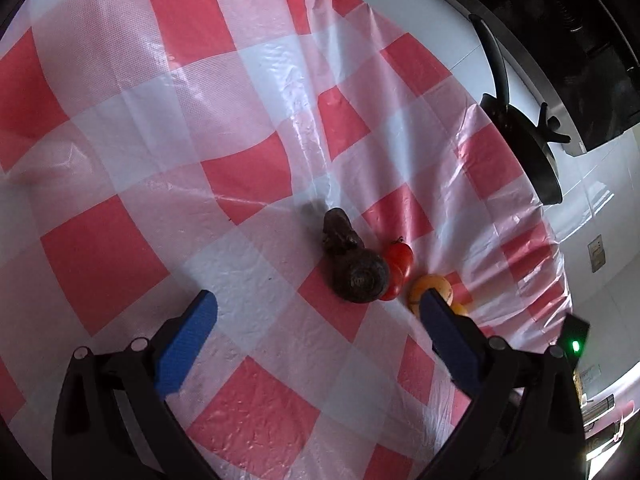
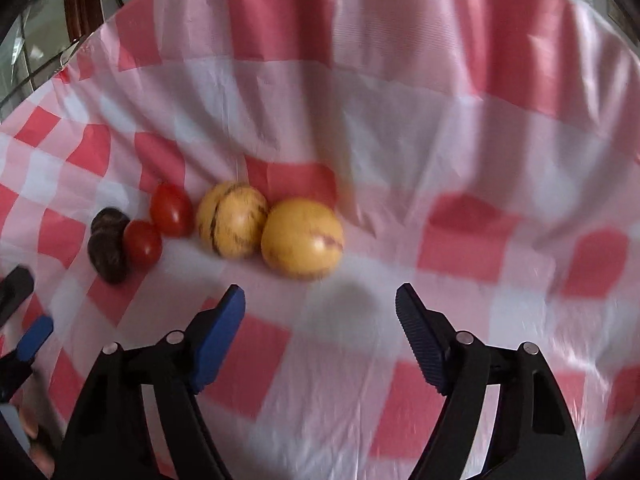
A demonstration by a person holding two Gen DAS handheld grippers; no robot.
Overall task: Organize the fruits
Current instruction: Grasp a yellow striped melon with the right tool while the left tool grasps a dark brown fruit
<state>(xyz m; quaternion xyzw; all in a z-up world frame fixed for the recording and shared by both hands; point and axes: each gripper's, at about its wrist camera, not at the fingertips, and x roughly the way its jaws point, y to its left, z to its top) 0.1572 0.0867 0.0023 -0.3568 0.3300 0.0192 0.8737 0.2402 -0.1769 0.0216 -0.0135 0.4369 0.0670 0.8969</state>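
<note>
Between the spread, empty fingers of the right gripper (image 2: 320, 300) lies checked tablecloth (image 2: 360, 128); just beyond sit two yellow fruits (image 2: 302, 238), touching. Left of these: two red tomatoes (image 2: 170, 210), then a dark fruit (image 2: 108, 246). Left gripper (image 1: 318, 302) also apart, empty, near that row.

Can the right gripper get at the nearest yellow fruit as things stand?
Probably yes. The right gripper is open and empty, and the yellow fruit lies just ahead with bare tablecloth between. A second yellow fruit touching it may crowd one finger.
</note>
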